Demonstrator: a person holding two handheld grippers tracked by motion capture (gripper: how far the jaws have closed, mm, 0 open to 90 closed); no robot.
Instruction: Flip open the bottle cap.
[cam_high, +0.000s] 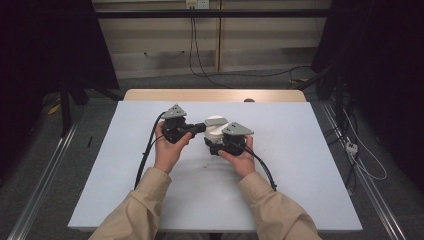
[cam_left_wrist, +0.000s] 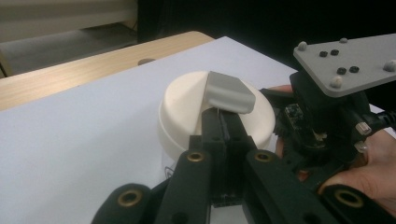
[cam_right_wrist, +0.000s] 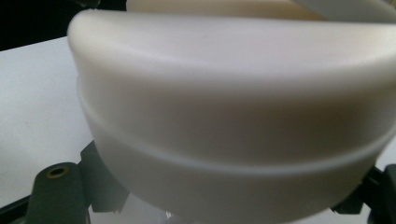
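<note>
Standing upright w/ axis vertical, white round container (cam_high: 215, 131) sits mid-surface (cam_high: 300, 170); right tongs (cam_high: 216, 145) straddle its body, left tongs (cam_left_wrist: 225, 122) pinched on grey tab (cam_left_wrist: 229, 93) atop lid.

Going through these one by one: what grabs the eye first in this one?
A round white lidded container sits mid-table on the pale blue sheet, with both hand-held grippers on it. The left gripper pinches the grey handle on the lid; the right gripper reaches around the container's body.
</note>
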